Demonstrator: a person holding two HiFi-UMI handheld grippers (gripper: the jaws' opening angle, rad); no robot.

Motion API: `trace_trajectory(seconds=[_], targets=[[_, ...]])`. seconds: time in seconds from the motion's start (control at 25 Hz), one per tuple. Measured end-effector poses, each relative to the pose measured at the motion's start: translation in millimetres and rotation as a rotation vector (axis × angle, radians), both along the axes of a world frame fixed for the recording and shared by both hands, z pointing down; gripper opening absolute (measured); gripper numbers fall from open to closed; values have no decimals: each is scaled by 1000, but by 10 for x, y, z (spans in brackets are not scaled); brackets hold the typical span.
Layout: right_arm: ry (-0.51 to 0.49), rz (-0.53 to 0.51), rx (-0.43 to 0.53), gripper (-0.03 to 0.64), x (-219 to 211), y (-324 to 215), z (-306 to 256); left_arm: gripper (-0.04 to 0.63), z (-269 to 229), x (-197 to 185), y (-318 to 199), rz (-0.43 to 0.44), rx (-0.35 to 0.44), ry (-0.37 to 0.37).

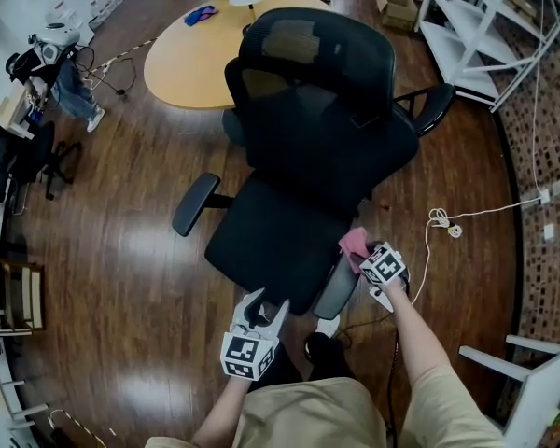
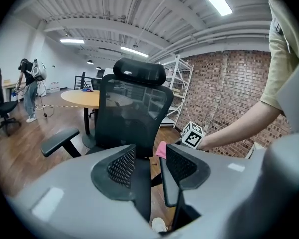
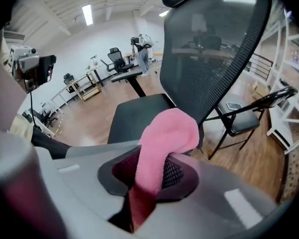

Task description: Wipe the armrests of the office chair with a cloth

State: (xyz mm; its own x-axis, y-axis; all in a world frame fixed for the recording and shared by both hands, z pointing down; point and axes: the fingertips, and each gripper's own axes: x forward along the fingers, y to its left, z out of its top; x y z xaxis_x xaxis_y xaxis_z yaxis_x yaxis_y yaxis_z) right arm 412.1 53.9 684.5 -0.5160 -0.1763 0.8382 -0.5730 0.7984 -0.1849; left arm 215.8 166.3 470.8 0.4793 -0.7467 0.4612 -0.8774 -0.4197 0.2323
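Pink cloth (image 3: 162,148) sat clamped in the right gripper (image 1: 364,255), at the far end of the near armrest (image 1: 334,292). The left gripper (image 1: 264,304) hung nearby, jaws apart and empty. Wiping that armrest seemed in hand; next would come a pressed stroke along its pad, then the other armrest (image 1: 195,203).

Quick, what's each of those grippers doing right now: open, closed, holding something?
Left gripper: open, nothing between its jaws.
Right gripper: closed on the pink cloth.
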Motion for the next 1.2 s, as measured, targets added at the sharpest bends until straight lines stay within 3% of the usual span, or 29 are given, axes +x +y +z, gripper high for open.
trace_trajectory(seconds=[0.16, 0.32, 0.48, 0.6, 0.68, 0.8, 0.88, 1.04, 1.2], targets=[[-62, -110, -14, 71, -332, 721, 4, 179, -34, -29, -43, -15, 10, 5], [-153, -240, -95, 71, -827, 1682, -10, 179, -89, -75, -128, -30, 22, 8], [-260, -212, -201, 71, -1123, 2149, -55, 178, -123, -49, -174, -27, 24, 3], [-297, -162, -196, 71, -1056, 1967, -102, 178, -146, -40, -181, -30, 27, -1], [-306, -52, -112, 71, -822, 1462, -177, 178, -156, -61, -187, -34, 29, -5], [-207, 105, 37, 71, -297, 494, -220, 176, -128, -139, -188, -44, 22, -13], [-144, 120, 56, 71, -60, 136, -144, 176, -72, -156, -146, -49, 8, -16], [-224, 171, 8, 71, 39, 139, -15, 173, -29, -55, -96, -36, -1, -15], [-321, 218, 2, 71, -41, 639, -52, 171, -35, -2, -108, -18, 3, -7]])
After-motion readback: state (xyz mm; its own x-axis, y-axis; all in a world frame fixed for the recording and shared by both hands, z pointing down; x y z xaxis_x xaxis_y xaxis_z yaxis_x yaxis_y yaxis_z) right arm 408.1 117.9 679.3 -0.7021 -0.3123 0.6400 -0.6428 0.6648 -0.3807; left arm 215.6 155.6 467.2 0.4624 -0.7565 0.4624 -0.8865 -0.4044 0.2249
